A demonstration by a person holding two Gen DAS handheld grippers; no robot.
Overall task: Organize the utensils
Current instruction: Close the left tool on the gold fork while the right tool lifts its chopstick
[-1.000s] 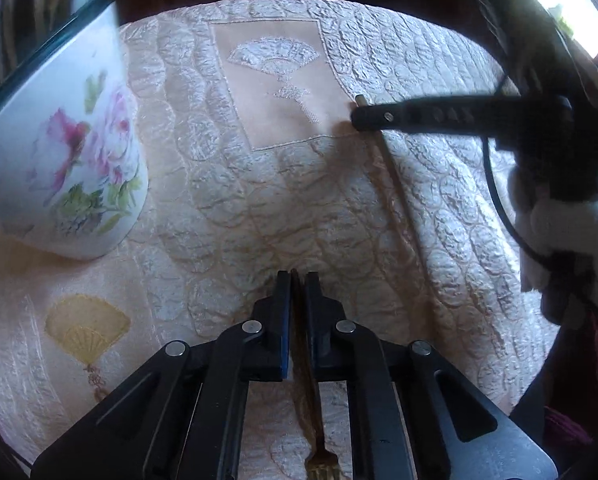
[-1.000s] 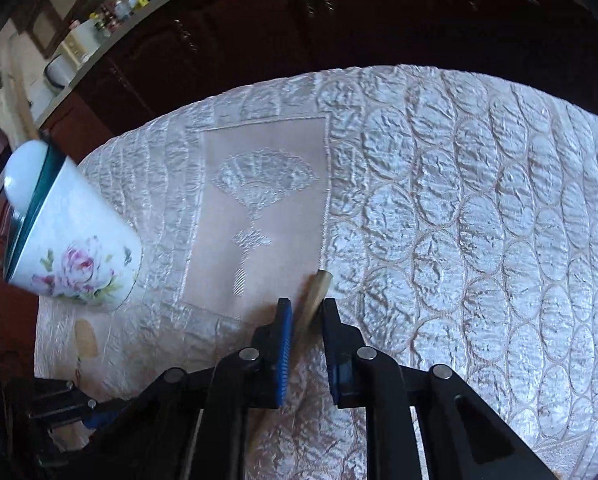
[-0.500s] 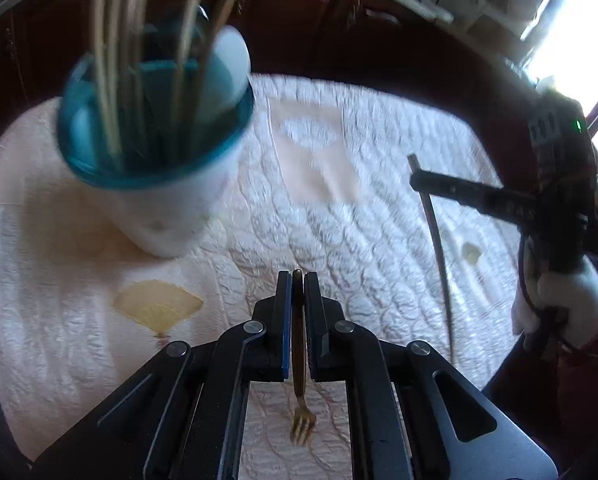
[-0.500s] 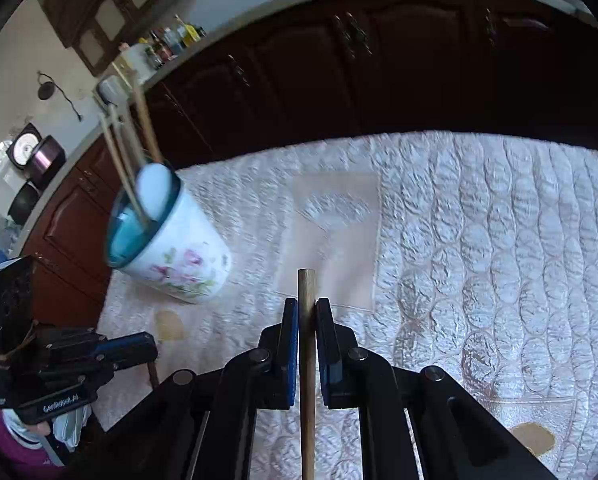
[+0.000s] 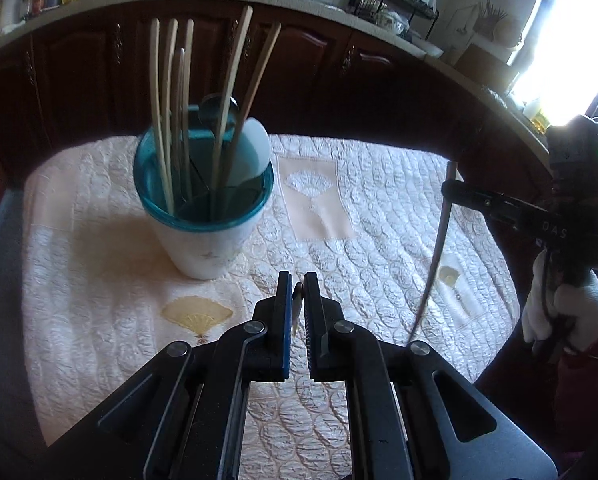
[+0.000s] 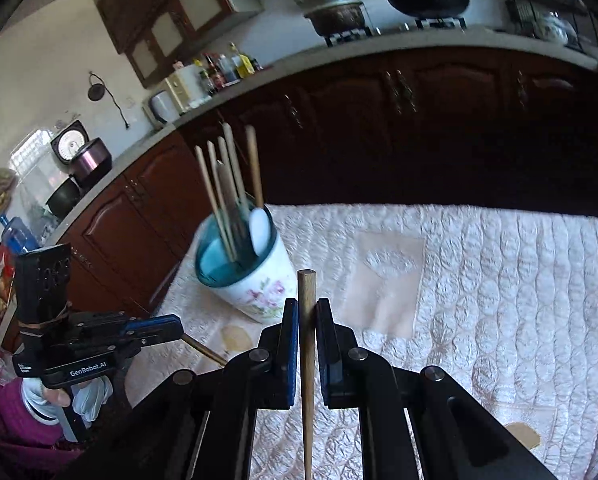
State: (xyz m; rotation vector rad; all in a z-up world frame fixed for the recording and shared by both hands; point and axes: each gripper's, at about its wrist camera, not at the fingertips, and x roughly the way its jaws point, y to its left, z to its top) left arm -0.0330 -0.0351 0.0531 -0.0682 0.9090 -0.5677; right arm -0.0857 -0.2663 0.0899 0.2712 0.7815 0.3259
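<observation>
A white floral holder with a teal rim [image 5: 203, 236] stands on the quilted tablecloth, holding several wooden chopsticks [image 5: 161, 120] and a white spoon [image 5: 251, 152]. It also shows in the right wrist view [image 6: 255, 280]. My left gripper [image 5: 297, 288] is shut on a gold fork handle [image 5: 297, 304], raised above the cloth in front of the holder. My right gripper [image 6: 307, 304] is shut on a wooden chopstick [image 6: 307, 344] held upright. The right gripper also shows at the right of the left wrist view [image 5: 455, 190] with its chopstick [image 5: 435, 256] hanging down. The left gripper shows in the right wrist view [image 6: 175, 330].
The table carries a cream quilted cloth [image 5: 379, 248] with fan motifs. Dark wooden cabinets [image 6: 419, 128] and a counter with kitchenware lie beyond the table's far edge. A bright window [image 5: 571, 40] is at the right.
Both grippers have risen and tilted up from the cloth, carrying the fork and the chopstick. The holder now appears upright and farther away in both views.
</observation>
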